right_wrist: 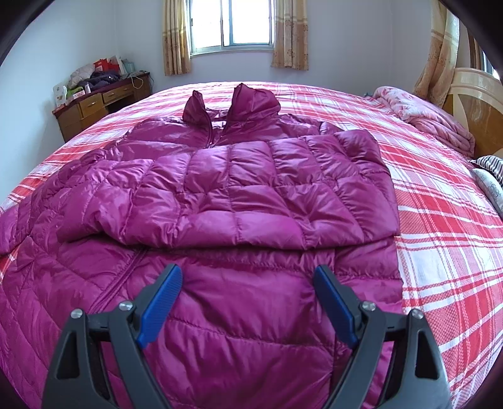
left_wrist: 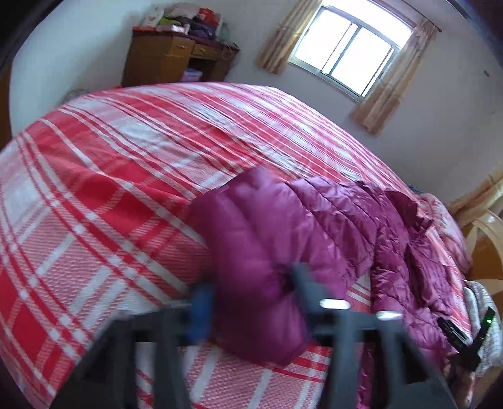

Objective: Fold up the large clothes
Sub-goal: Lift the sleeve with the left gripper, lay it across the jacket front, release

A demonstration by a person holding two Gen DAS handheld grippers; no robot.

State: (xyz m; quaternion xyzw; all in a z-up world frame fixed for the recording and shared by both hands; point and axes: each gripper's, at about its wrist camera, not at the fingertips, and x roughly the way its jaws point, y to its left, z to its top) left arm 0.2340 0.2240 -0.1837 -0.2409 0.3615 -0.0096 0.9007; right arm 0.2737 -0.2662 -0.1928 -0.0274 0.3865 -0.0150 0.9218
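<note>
A magenta quilted puffer jacket [right_wrist: 226,195] lies spread on a bed with a red and white plaid cover [right_wrist: 440,220]. Its right sleeve is folded across the chest; the hood points toward the window. My right gripper [right_wrist: 248,302] is open and empty, hovering just above the jacket's lower hem. In the left wrist view, my left gripper [left_wrist: 251,292] is closed on the cuff end of the jacket's left sleeve [left_wrist: 261,251], which bunches between the blurred fingers and lifts off the bed. The jacket body [left_wrist: 393,245] stretches off to the right.
A wooden desk [right_wrist: 94,103] piled with bags and clothes stands by the far wall. A curtained window [right_wrist: 232,25] is behind the bed. A pink floral quilt [right_wrist: 424,116] and a wooden headboard [right_wrist: 478,103] lie at the right. The plaid cover [left_wrist: 110,204] extends left of the jacket.
</note>
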